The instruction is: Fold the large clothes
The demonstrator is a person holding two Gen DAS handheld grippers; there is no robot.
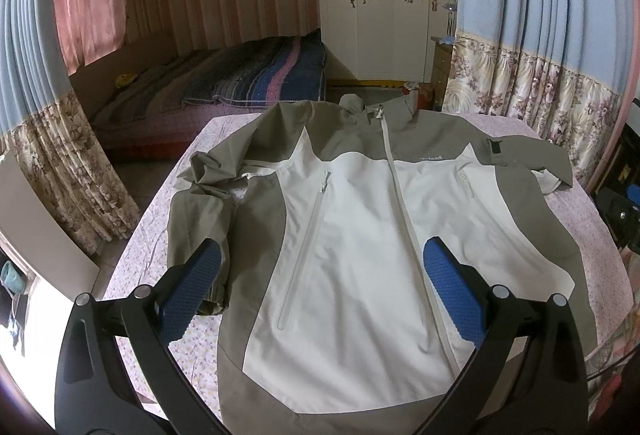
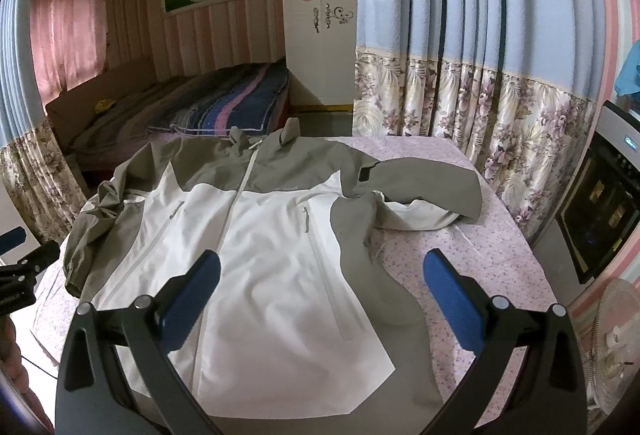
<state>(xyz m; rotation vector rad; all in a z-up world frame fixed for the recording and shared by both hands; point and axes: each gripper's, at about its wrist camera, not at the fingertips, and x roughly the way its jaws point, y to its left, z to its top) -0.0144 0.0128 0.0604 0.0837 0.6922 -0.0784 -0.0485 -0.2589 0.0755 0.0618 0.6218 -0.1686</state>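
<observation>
A white and olive-grey zip jacket (image 1: 352, 219) lies front up, zipped, on a table with a pink flowered cloth (image 1: 160, 231). Its collar points away from me. The left sleeve (image 1: 200, 195) is bunched beside the body. The right sleeve (image 2: 420, 191) is bent across the cloth. My left gripper (image 1: 320, 259) hovers open above the jacket's lower front, with nothing between its blue pads (image 1: 192, 295). My right gripper (image 2: 322, 269) hovers open over the jacket's (image 2: 264, 251) lower right side, one pad (image 2: 452, 299) above bare cloth. The left gripper's body (image 2: 24, 267) shows at the right wrist view's left edge.
Behind the table stands a bed (image 1: 224, 83) with a striped blanket and a white wardrobe (image 1: 384, 3). Blue and floral curtains (image 2: 480, 75) hang close on the right. A dark appliance (image 2: 600, 211) and a fan (image 2: 616, 335) stand by the table's right edge. Bare cloth (image 2: 472, 247) lies right of the jacket.
</observation>
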